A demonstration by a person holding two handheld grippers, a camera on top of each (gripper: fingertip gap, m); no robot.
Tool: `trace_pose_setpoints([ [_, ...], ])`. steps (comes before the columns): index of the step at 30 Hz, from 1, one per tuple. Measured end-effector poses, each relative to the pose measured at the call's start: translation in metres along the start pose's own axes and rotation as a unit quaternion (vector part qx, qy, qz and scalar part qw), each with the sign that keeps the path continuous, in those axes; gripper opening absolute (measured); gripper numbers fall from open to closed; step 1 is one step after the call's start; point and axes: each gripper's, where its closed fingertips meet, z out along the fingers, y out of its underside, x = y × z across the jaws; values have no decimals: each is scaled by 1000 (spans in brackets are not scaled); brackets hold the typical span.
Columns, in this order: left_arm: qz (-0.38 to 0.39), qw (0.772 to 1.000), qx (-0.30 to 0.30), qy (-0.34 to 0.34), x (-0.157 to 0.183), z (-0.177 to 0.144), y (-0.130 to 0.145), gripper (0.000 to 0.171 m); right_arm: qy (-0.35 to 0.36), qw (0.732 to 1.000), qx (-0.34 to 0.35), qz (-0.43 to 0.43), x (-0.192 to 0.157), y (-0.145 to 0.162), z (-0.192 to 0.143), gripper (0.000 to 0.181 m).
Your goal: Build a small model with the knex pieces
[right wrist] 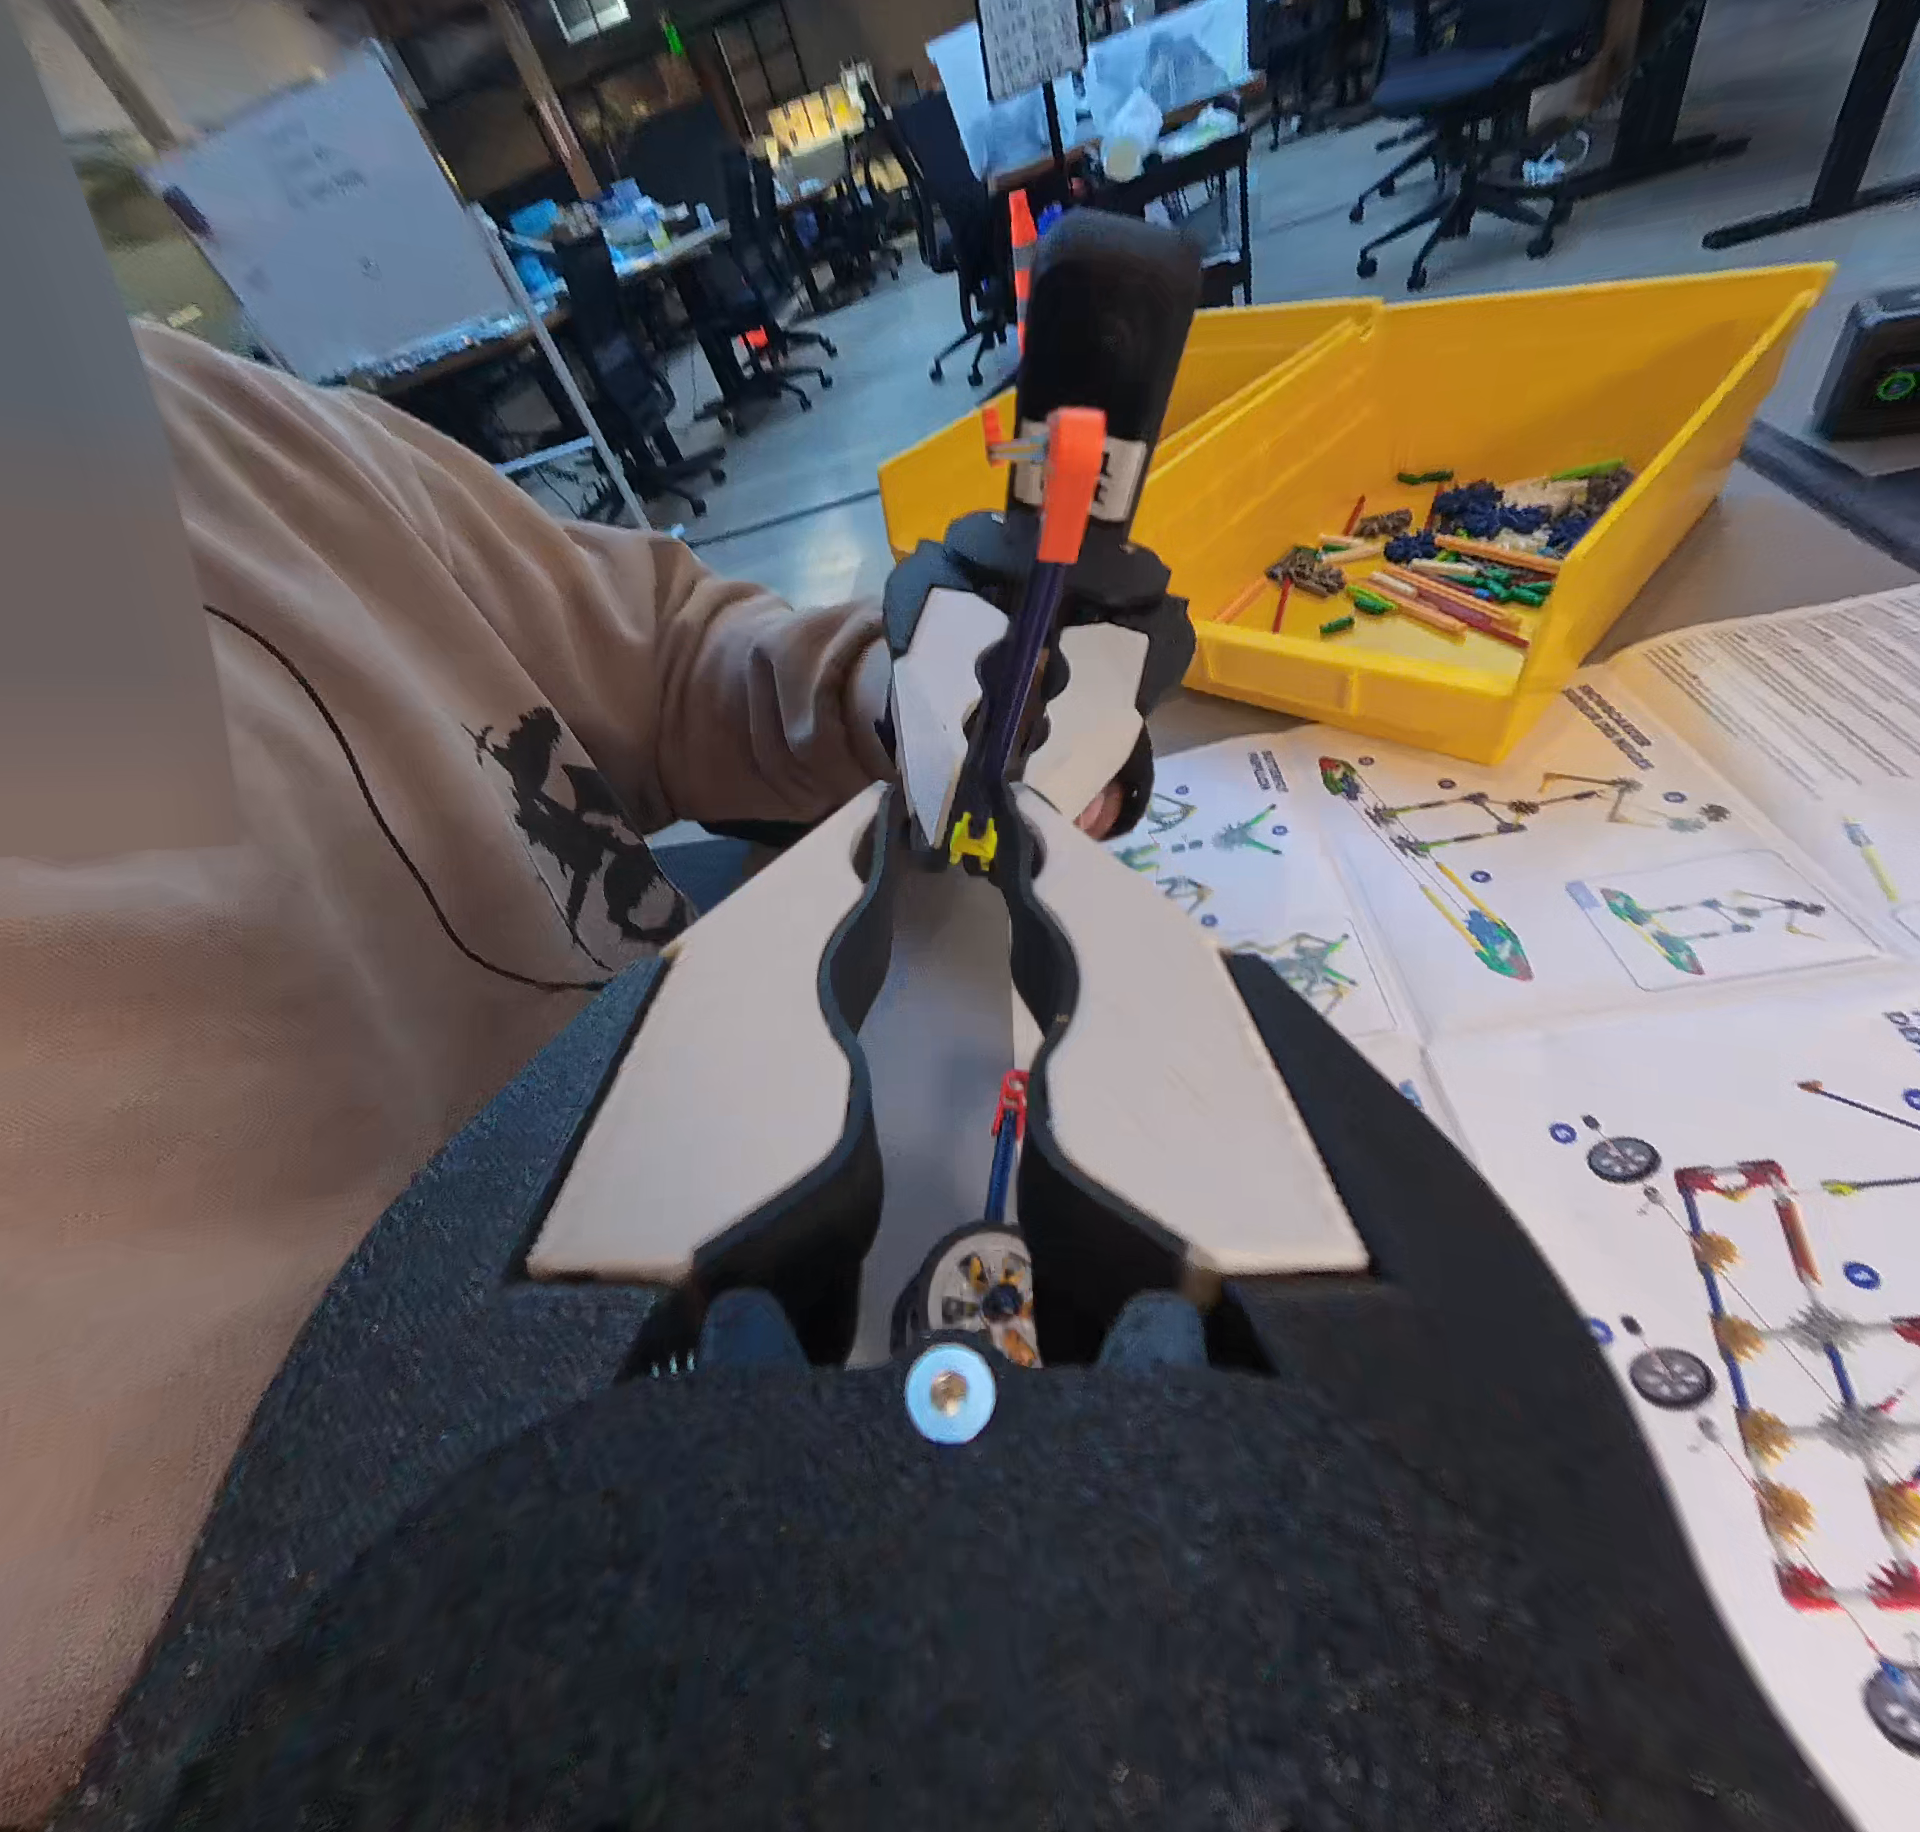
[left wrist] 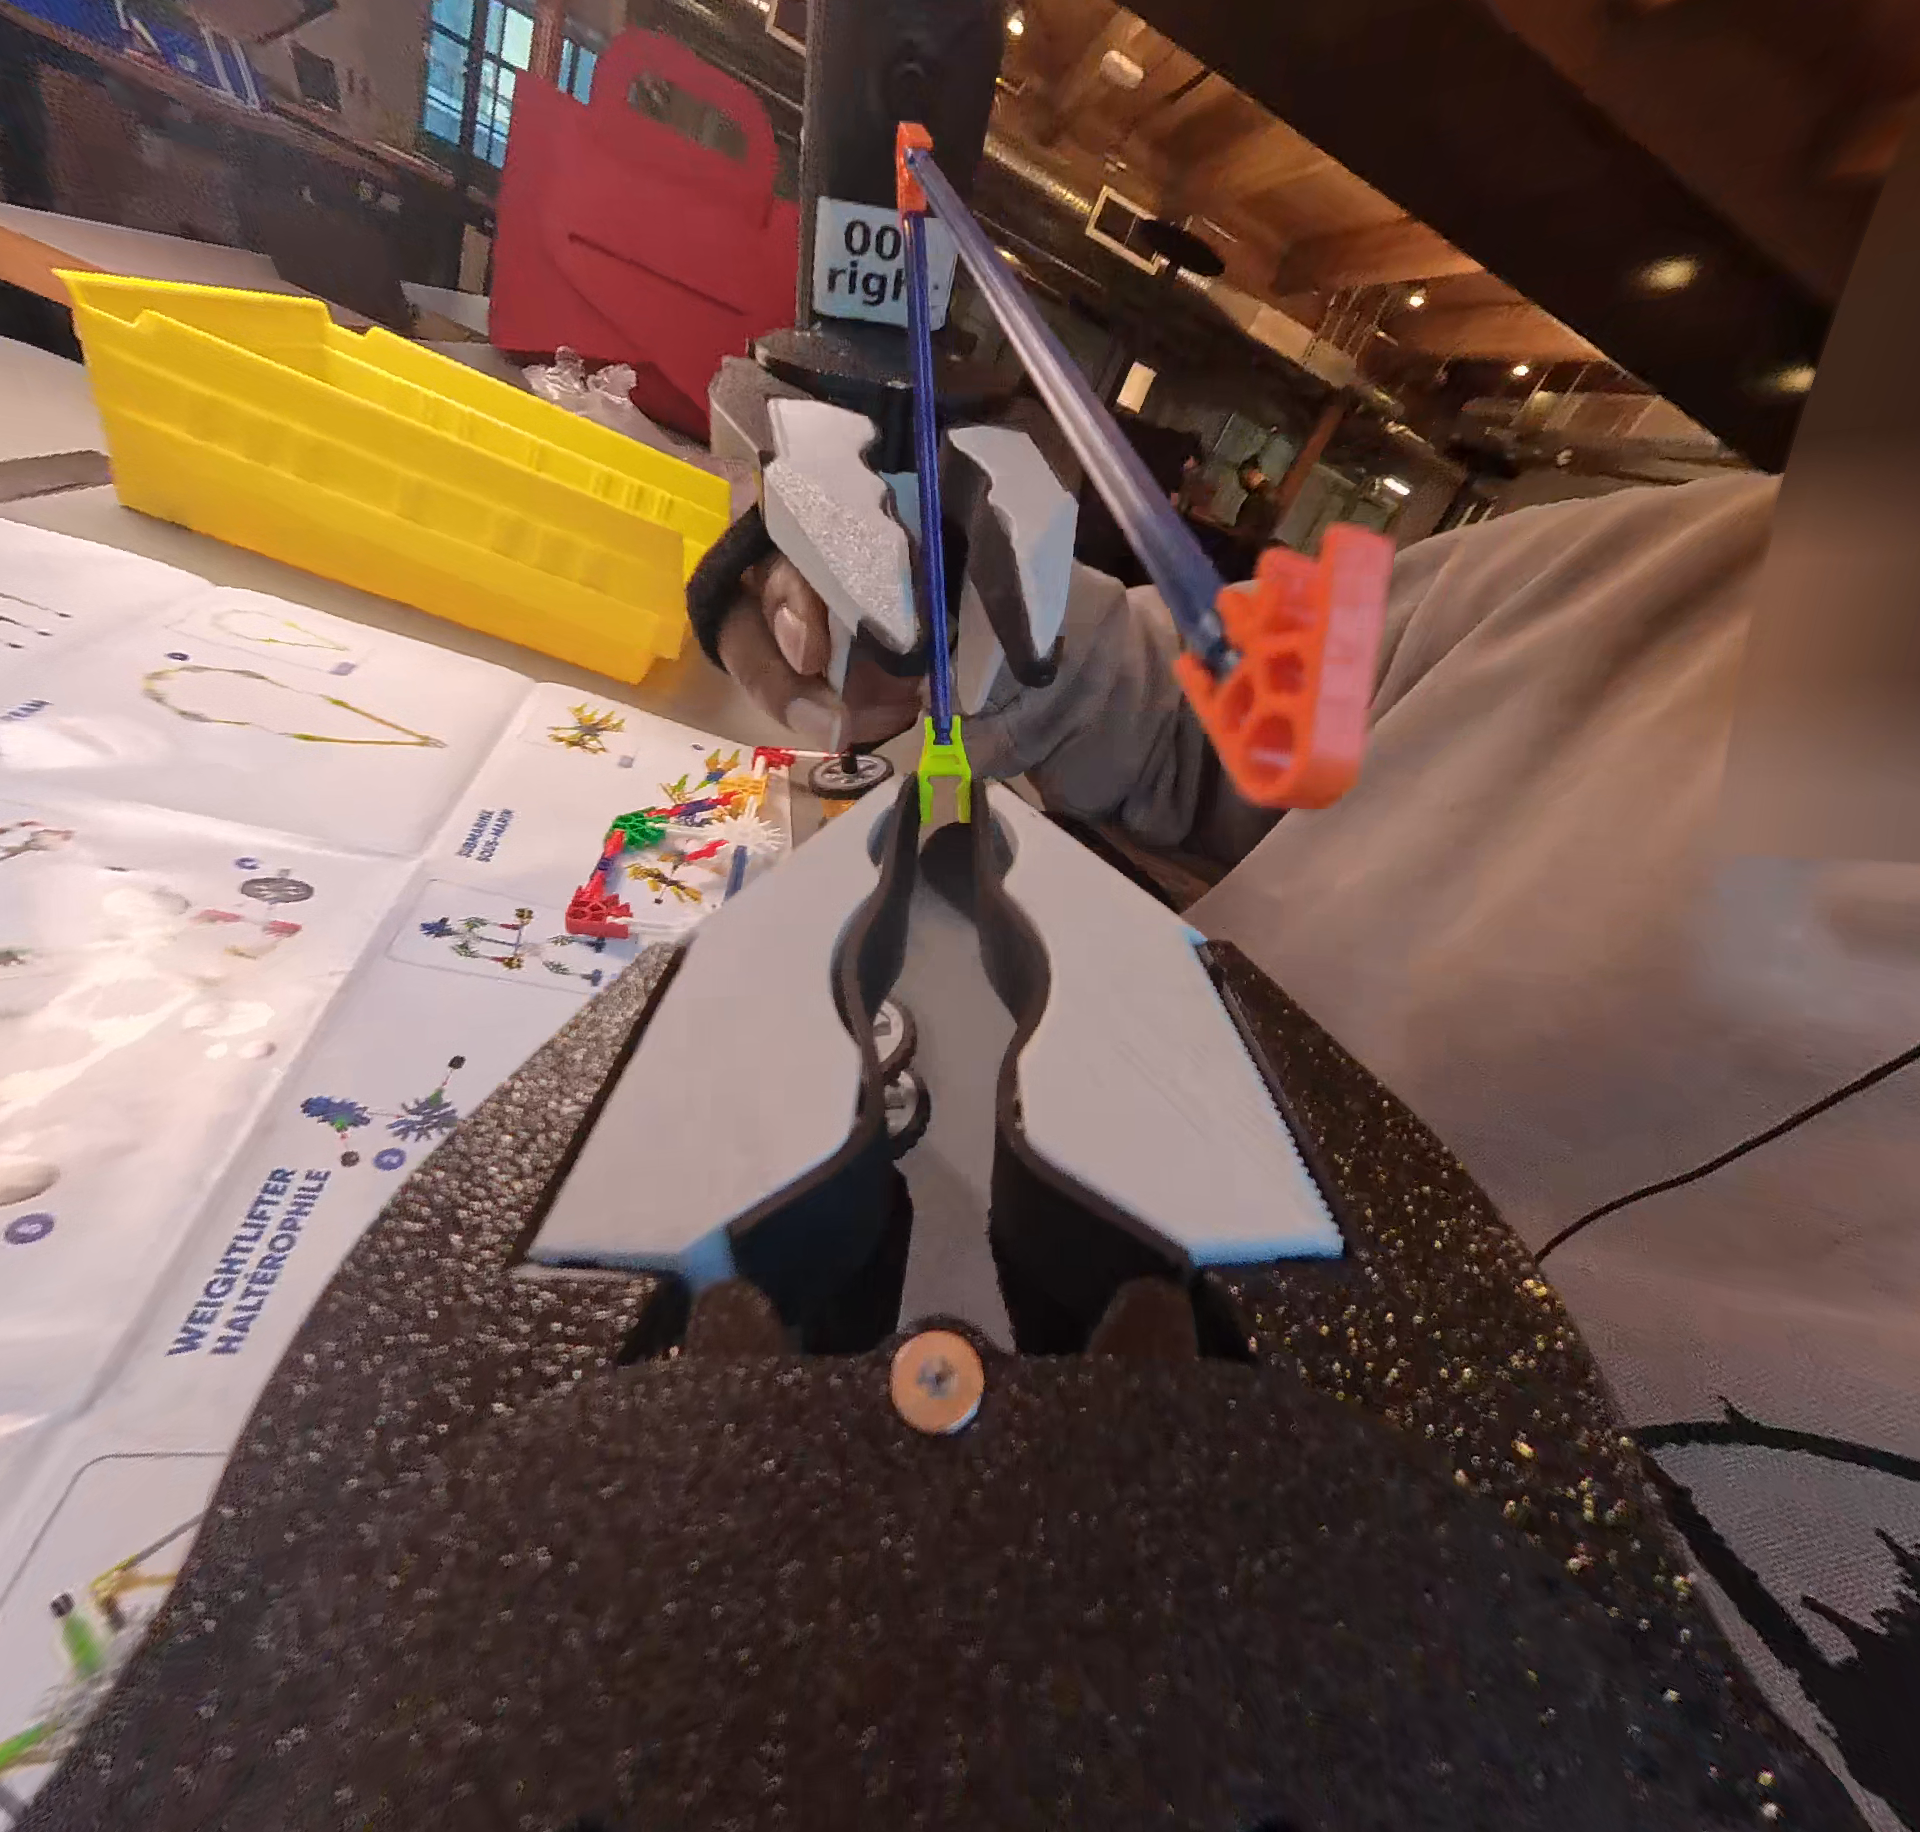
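A rod assembly is held up between both grippers. A yellow-green connector (left wrist: 944,766) carries a blue rod (left wrist: 928,452) up to a small orange connector (left wrist: 910,167). A second blue rod slants down to a larger orange connector (left wrist: 1288,676). My left gripper (left wrist: 945,811) is shut on the yellow-green connector. My right gripper (right wrist: 956,826) faces it, its fingers a little apart around the same connector (right wrist: 971,840) and rod (right wrist: 1023,660). In the left wrist view the right gripper (left wrist: 966,660) straddles the rod with gaps on both sides.
A yellow bin (right wrist: 1351,681) with several loose rods and connectors stands on the table; it also shows in the left wrist view (left wrist: 364,473). Instruction sheets (right wrist: 1558,951) cover the table. A wheeled model (right wrist: 982,1283) lies below. A red bag (left wrist: 634,224) stands behind. A person's beige sleeve (right wrist: 675,660) is close.
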Motion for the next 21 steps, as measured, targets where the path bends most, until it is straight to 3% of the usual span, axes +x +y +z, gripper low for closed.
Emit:
trace_pose_setpoints([
  [3,11,1000,-9,-9,-1,1,2,6,10,998,-61,-13,2,13,3,15],
  [8,30,999,-27,-19,-2,2,7,7,7,995,-98,-10,5,21,9,6],
  [18,35,997,-41,-58,-16,-1,12,8,22,994,-102,-2,18,26,9,5],
  [21,-6,991,-95,-94,-37,-13,30,24,35,994,-101,5,31,32,5,5],
])
